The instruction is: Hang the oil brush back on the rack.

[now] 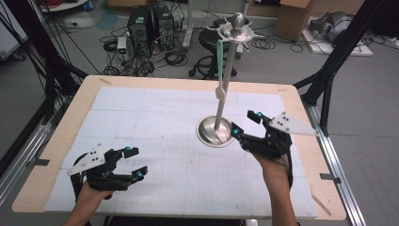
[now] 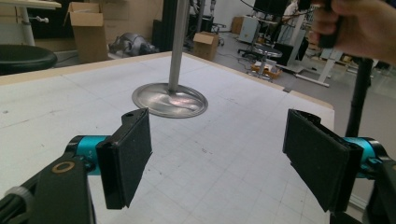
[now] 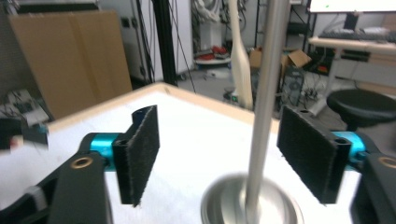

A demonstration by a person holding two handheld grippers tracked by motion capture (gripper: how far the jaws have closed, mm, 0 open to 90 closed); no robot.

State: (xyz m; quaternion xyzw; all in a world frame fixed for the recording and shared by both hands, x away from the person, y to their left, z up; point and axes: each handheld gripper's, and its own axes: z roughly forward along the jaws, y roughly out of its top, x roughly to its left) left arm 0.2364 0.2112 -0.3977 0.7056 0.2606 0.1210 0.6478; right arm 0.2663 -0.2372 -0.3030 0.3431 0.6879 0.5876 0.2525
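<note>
Metal stand [image 1: 225, 89] (shiny, round-based, utensils hanging); both grippers' fingers open, empty.

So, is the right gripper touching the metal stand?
Apart. In the right gripper view, the right gripper has open jaws, and the metal stand's pole stands between the pads with clear gaps on both sides.

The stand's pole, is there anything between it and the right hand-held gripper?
Nothing visible. The right hand-held gripper is open beside the stand's base, and in its own view the pole rises just beyond the gap between the jaws, with bare table before it.
</note>
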